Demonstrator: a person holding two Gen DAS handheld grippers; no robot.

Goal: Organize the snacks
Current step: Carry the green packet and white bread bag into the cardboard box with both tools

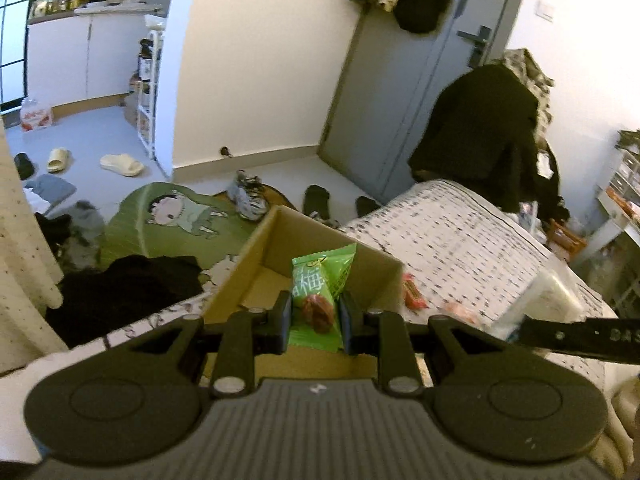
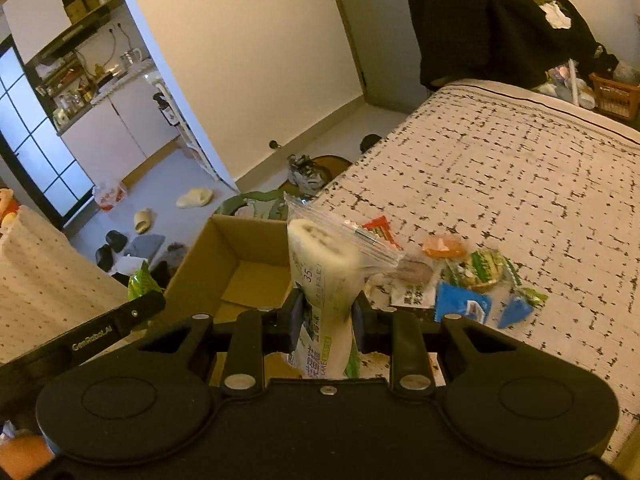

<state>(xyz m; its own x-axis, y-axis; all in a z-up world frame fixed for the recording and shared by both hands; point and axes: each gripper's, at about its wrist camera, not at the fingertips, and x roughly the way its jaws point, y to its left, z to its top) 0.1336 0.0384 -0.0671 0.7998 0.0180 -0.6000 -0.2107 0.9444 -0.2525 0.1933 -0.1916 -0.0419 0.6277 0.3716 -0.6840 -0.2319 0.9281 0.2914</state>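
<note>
My left gripper (image 1: pixel 314 314) is shut on a green plum snack packet (image 1: pixel 318 292) and holds it over the open cardboard box (image 1: pixel 276 236) on the bed. My right gripper (image 2: pixel 326 316) is shut on a wrapped white cake roll (image 2: pixel 326 264), upright, just right of the same box (image 2: pixel 224 244). Several loose snacks lie on the bedspread: a red packet (image 2: pixel 380 228), an orange one (image 2: pixel 444 248), a green round one (image 2: pixel 482 268) and blue packets (image 2: pixel 460 304). A red packet (image 1: pixel 412 290) also lies right of the box in the left wrist view.
The patterned bedspread (image 2: pixel 520 184) stretches to the right. A green cartoon cushion (image 1: pixel 172 216) and dark clothes (image 1: pixel 128 292) lie left of the box. Slippers (image 1: pixel 122 165) and shoes are on the floor. A dark coat (image 1: pixel 480 132) hangs beyond the bed.
</note>
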